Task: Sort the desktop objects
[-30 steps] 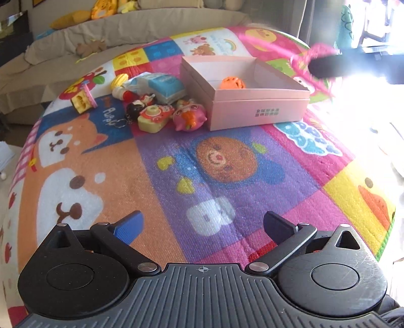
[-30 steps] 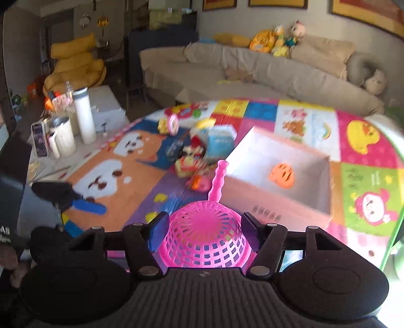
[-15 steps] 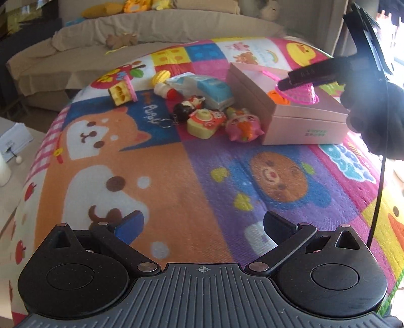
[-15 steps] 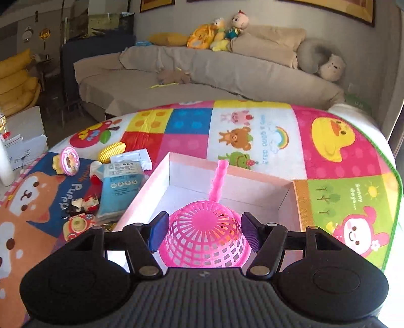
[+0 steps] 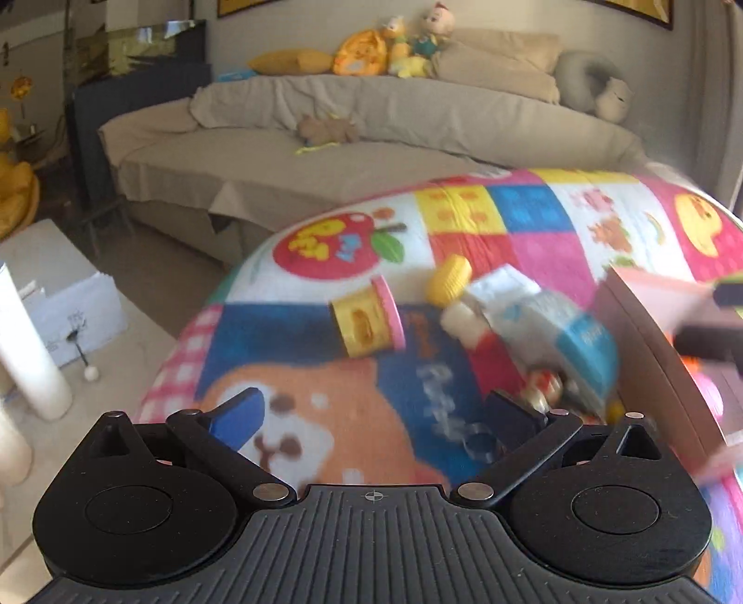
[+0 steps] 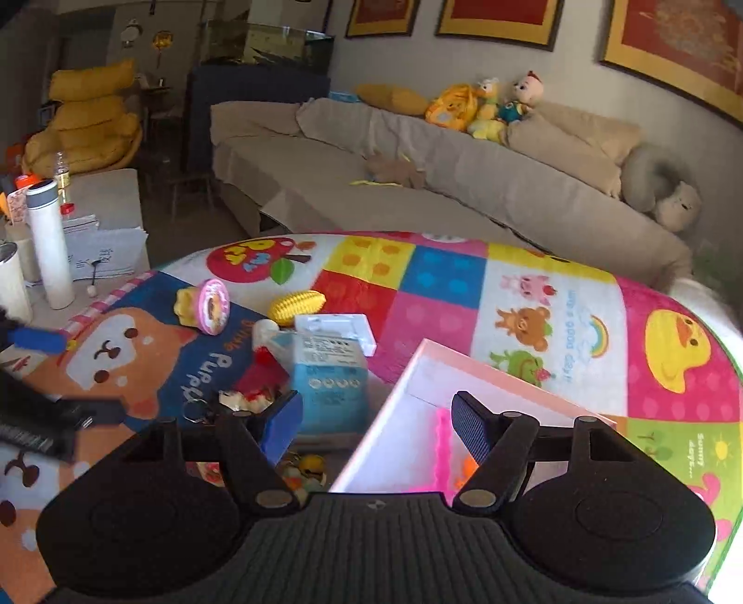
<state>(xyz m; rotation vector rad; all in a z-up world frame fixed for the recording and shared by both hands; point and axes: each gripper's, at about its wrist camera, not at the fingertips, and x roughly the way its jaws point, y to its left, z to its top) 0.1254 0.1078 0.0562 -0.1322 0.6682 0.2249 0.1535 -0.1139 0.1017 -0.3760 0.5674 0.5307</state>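
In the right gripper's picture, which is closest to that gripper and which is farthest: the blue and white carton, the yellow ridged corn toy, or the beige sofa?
1. Blue and white carton, just ahead, left of the pink box.
2. Yellow ridged corn toy, farther back on the mat.
3. Beige sofa, beyond the mat.

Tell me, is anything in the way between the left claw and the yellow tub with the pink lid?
Nothing visible is. The left claw is open over bare mat, and the yellow tub with the pink lid lies on its side just ahead.

Beige sofa (image 6: 464,186) — framed pictures (image 6: 492,21), daylight
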